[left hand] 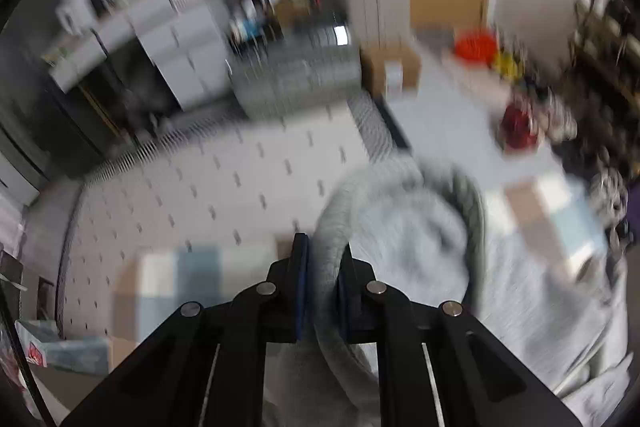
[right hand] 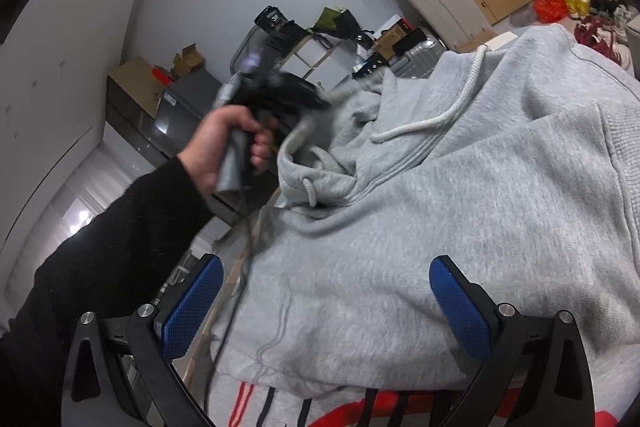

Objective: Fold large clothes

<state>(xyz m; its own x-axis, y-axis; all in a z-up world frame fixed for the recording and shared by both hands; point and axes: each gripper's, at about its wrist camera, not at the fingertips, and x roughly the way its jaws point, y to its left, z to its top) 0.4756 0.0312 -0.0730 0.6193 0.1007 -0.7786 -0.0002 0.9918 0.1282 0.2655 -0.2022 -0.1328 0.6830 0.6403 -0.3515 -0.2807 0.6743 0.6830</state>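
Left wrist, blurred: hoodie (left hand: 400, 239) hem apparently between fingers (left hand: 301, 279).

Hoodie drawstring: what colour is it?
White drawstring on the light grey hoodie; clearest in the right wrist view.

I see a white bed cover (left hand: 224, 187) with small dark marks. A big grey hooded sweatshirt (right hand: 420, 227) lies on it.

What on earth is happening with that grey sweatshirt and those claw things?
A person is folding a grey hoodie with a handheld claw in each hand. The left claw is clamped on the ribbed rim of the hood, and the left hand grips that tool beside the garment. The right claw hovers open over the hoodie's body, holding nothing.
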